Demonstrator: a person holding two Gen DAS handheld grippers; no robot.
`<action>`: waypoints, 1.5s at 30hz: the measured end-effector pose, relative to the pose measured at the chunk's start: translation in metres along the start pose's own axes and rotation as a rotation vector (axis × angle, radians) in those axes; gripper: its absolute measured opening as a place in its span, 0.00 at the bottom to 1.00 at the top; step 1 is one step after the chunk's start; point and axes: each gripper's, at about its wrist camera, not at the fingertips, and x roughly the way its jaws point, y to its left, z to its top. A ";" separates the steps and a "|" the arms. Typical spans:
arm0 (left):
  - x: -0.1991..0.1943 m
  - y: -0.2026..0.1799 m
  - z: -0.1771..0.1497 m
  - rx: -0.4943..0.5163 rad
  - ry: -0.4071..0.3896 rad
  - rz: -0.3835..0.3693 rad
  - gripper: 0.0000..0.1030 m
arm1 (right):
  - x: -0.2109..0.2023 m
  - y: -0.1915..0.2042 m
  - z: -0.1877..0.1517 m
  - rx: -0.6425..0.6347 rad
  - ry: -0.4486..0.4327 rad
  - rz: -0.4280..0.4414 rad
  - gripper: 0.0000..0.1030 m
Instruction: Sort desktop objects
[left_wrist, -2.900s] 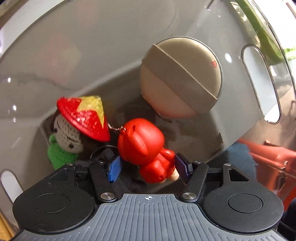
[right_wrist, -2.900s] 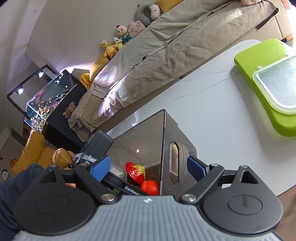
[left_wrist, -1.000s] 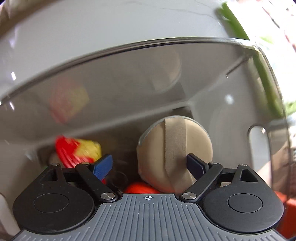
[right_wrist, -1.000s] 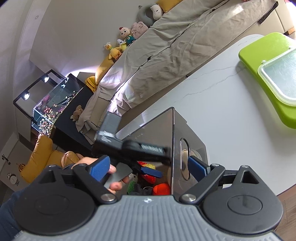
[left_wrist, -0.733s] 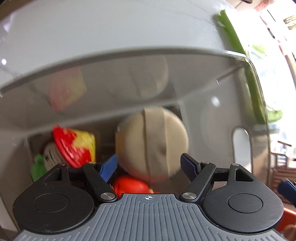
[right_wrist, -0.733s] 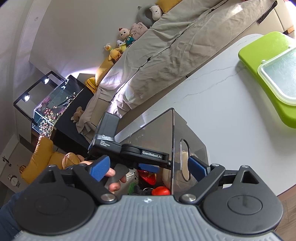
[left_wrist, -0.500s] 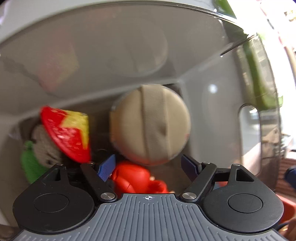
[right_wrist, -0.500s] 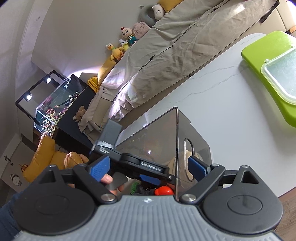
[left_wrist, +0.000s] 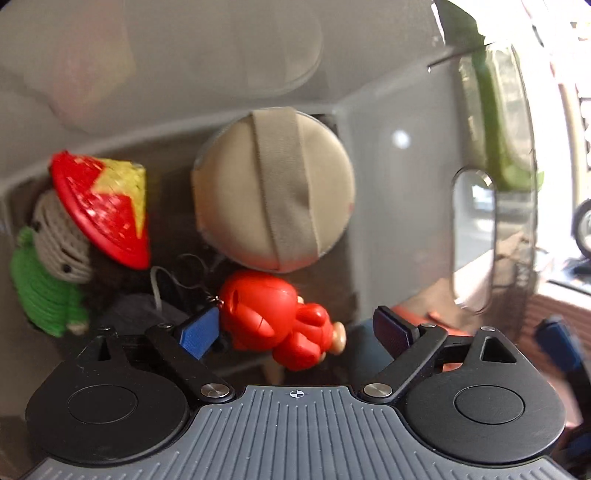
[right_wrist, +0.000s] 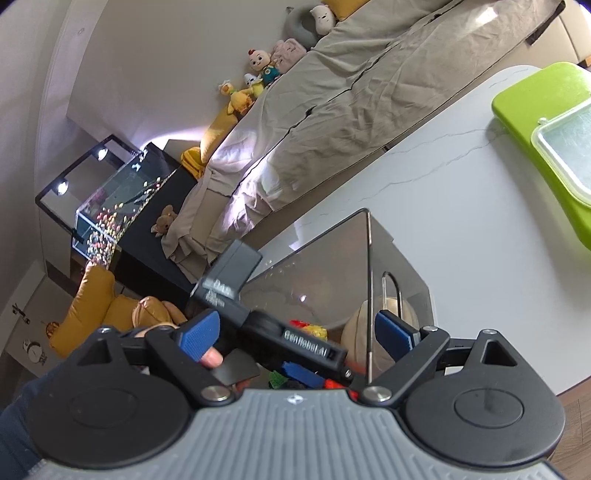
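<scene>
My left gripper (left_wrist: 295, 330) reaches down into a smoky clear bin (left_wrist: 406, 184); its jaws are opening and the pads grip nothing. Just beyond them, on the bin floor, lies a red toy figure (left_wrist: 269, 310), its head beside the left pad. A round beige pouch (left_wrist: 273, 192) leans behind it. A crochet doll (left_wrist: 74, 236) with a red and yellow hat lies at the left. My right gripper (right_wrist: 299, 332) stands open outside the bin (right_wrist: 325, 266), near its corner, empty. In the right wrist view the left gripper (right_wrist: 288, 347) is over the bin.
The bin stands on a white table (right_wrist: 461, 206). A lime green tray (right_wrist: 535, 110) with a clear lid (right_wrist: 569, 147) sits at the right. A person's hand (right_wrist: 212, 357) holds the left gripper. Beyond the table are a covered sofa and a fish tank.
The left gripper has lifted and tipped further down, so the doll and red figure have come into full view and the pouch sits farther from the jaws. The right gripper has stayed put.
</scene>
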 end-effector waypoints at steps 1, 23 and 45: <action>-0.006 0.001 -0.001 -0.002 -0.002 -0.011 0.90 | 0.000 0.002 -0.001 -0.008 0.001 -0.004 0.90; 0.117 0.024 0.019 0.253 -0.006 0.349 0.60 | 0.003 0.008 -0.007 -0.017 0.020 0.005 0.88; -0.029 0.144 -0.038 -0.030 -0.463 0.087 0.89 | 0.026 -0.007 0.013 -0.137 0.024 -0.374 0.71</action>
